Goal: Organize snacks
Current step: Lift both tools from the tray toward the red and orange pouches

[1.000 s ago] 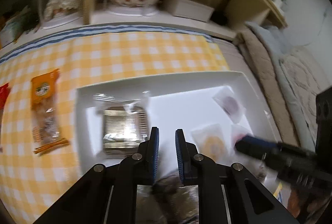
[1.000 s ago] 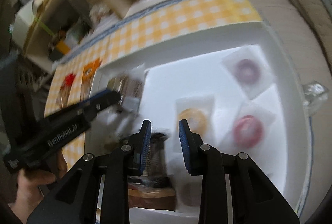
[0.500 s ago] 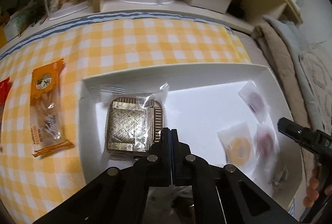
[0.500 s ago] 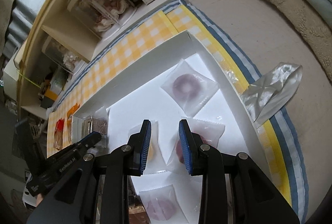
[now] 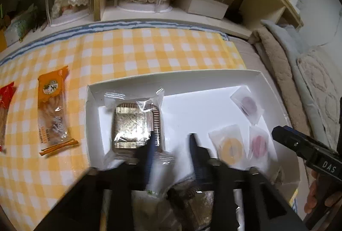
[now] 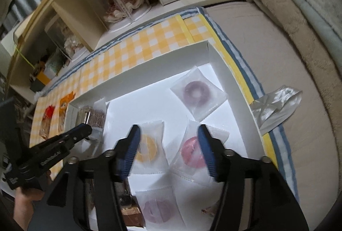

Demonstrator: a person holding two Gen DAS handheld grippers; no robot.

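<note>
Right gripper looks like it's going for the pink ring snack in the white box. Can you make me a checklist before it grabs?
1. Right gripper jaws apart: ok, opening, nothing pinched between them.
2. Pink ring packet in sight: ok, it lies flat in the white box, partly behind the right-hand finger.
3. Lined up on the pink packet: not ok, the gap falls between it and the yellow ring packet.
4. Neighbours clear: not ok, the pink packet's edge overlaps the yellow one.
5. Left gripper out of the way: ok, at the box's other end by the foil-wrapped cake, opening and empty.
6. Snacks still outside: not ok, the orange packet lies on the checked cloth.
</note>
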